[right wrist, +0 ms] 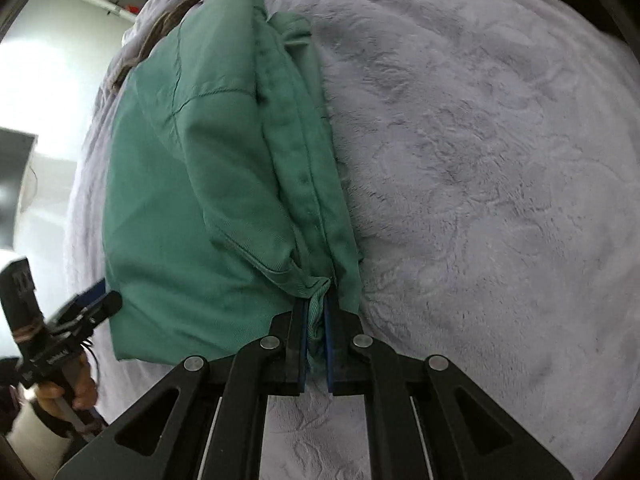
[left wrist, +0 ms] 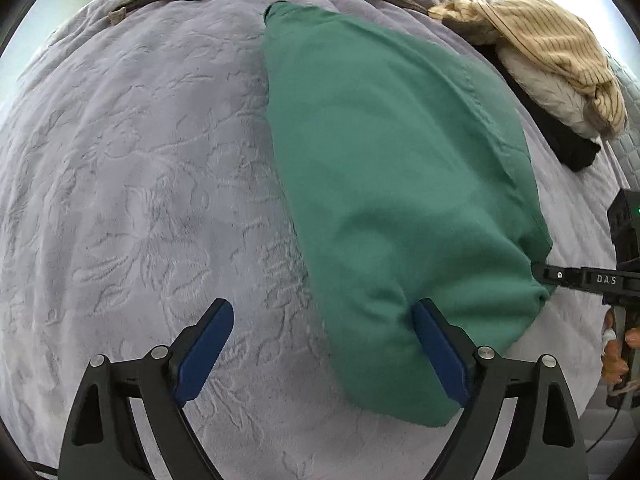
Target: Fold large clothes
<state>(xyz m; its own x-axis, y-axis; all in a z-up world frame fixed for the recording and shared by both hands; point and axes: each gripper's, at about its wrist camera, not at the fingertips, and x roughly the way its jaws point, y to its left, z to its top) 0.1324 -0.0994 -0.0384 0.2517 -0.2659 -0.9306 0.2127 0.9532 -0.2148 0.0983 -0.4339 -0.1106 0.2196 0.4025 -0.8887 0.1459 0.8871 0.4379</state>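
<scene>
In the left wrist view, the left gripper (left wrist: 324, 344) stood spread wide at six o'clock, its blue pads (left wrist: 204, 352) apart over the lavender embossed blanket (left wrist: 132, 184), the right-hand pad touching the near edge of the folded green garment (left wrist: 392, 184) while nothing lay clamped between them. The garment stretched from five o'clock toward twelve across the blanket. At three to four o'clock the right gripper (left wrist: 540, 274) met the garment's side edge. Seen from the right wrist view, the right gripper (right wrist: 316, 332) had its fingers drawn narrow at six o'clock, pinching a bunched corner of the green garment (right wrist: 192, 184), whose stacked seamed layers ran up to eleven o'clock. The left gripper (right wrist: 96, 300) appeared at eight o'clock beside the garment's edge, though blur obscured its contact. Farthest off, at one to two o'clock in the left view, a striped tan garment (left wrist: 548, 48) sat heaped on pale and black clothes (left wrist: 568, 140).
</scene>
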